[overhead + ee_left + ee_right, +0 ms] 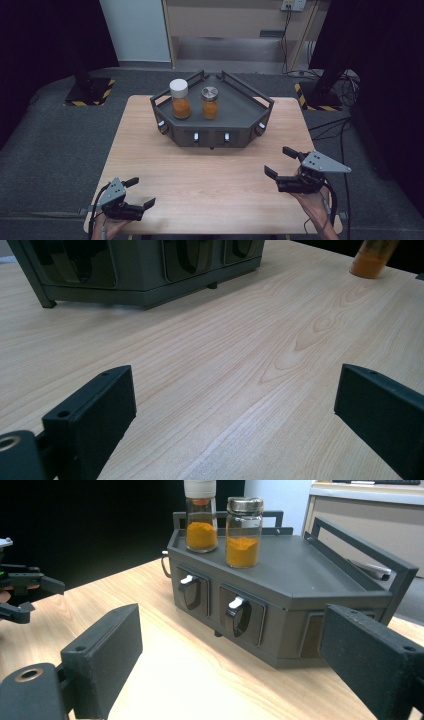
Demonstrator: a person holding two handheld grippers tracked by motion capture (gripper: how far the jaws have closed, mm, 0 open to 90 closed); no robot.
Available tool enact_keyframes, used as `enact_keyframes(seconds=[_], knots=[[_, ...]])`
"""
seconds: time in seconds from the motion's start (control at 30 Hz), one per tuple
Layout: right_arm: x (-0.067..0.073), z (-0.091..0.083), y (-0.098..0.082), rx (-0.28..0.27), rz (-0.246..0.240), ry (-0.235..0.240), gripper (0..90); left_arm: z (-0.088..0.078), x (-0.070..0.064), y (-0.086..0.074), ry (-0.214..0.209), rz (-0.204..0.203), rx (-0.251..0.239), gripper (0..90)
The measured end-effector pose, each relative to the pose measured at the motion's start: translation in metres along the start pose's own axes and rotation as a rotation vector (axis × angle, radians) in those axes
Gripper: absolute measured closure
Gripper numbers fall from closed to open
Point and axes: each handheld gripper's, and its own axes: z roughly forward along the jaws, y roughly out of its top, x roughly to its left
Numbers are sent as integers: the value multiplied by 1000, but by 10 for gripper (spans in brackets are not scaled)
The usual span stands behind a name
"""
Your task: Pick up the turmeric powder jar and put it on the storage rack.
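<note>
Approach stage: right tongs (279, 162) and left tongs (140, 192), both spread and empty over the worktop (210, 175), likely next reaching a spice jar (210, 102) on the rack (215, 132).

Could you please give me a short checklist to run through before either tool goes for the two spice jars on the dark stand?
1. Right tool open, nothing between its jaws: ok.
2. Left tool open, nothing between its jaws: ok.
3. White-capped jar upright on the stand: ok.
4. Metal-capped jar upright beside it, a gap between the two: ok.
5. Bare table between both tools and the stand, no obstacle: ok.
6. Caps screwed tight: cannot tell.
</note>
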Motion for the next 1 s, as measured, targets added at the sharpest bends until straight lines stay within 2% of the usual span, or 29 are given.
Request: enact_keyframes(seconds=[0.37,0.57,1.0], knots=[[-4,-13,-24,-30,22,0,100,0,0,0,1,1,0,23],[-4,-18,-35,-21,39,-7,100,0,0,0,1,1,0,24],[0,-24,-61,-8,35,-44,101,0,0,0,2,2,1,24]])
